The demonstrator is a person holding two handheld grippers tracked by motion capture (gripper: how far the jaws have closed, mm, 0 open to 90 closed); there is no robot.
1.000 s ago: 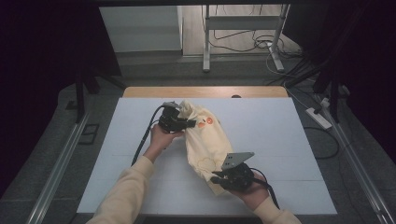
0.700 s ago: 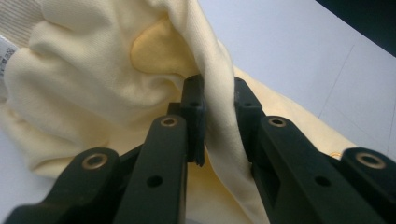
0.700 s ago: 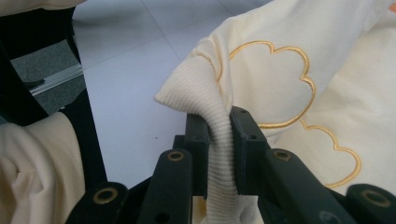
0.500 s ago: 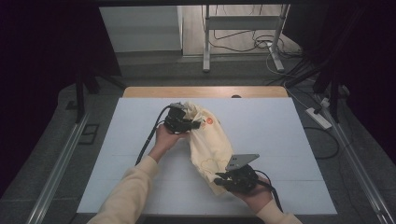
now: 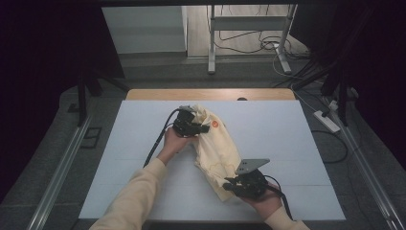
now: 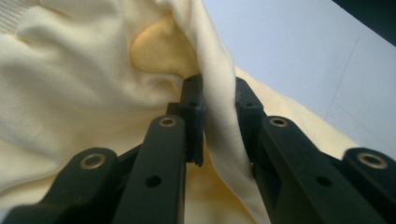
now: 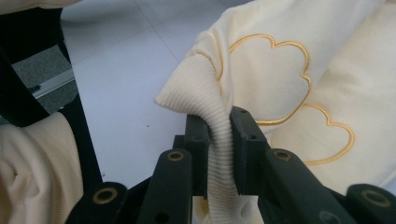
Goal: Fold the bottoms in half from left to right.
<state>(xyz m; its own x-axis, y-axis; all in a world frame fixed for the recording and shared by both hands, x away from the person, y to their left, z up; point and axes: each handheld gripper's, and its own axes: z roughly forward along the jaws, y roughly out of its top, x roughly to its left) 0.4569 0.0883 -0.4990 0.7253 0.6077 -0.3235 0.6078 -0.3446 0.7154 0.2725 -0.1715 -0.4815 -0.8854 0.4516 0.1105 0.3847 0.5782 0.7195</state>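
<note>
Left gripper (image 5: 203, 128) is pinching a fold of the cream sweatshirt (image 5: 218, 153); in the left gripper view (image 6: 219, 126) the cloth runs straight up between the two black jaws, pressed tight on both sides, with more loose fabric bulging to that gripper's left and bare white counter (image 6: 299, 51) beyond its tips to the right; right gripper (image 5: 229, 186) is clamped too, jaws squeezed on the ribbed hem (image 7: 205, 100) of the same garment, as the right gripper view (image 7: 219, 126) shows; just past those tips sits a gold embroidered cloud outline (image 7: 280, 79) on the cloth, and off to that gripper's left the counter lies open; from the high view the sweatshirt stretches as a long bunched band between the two grippers, upper end at the left gripper, lower end at the right gripper, with an orange mark (image 5: 216, 125) just beside the left gripper; the counter (image 5: 287, 143) is wide and bare to the right of both grippers, and there is bare counter to the left of the left hand (image 5: 174, 143) as well; the right gripper sits near the counter's near edge, with little surface behind it; the left gripper is nearer the far edge, where a wooden strip (image 5: 210, 94) borders the white top; a black cable (image 5: 160, 139) trails back from the left gripper alongside the sleeve (image 5: 136, 191).
</note>
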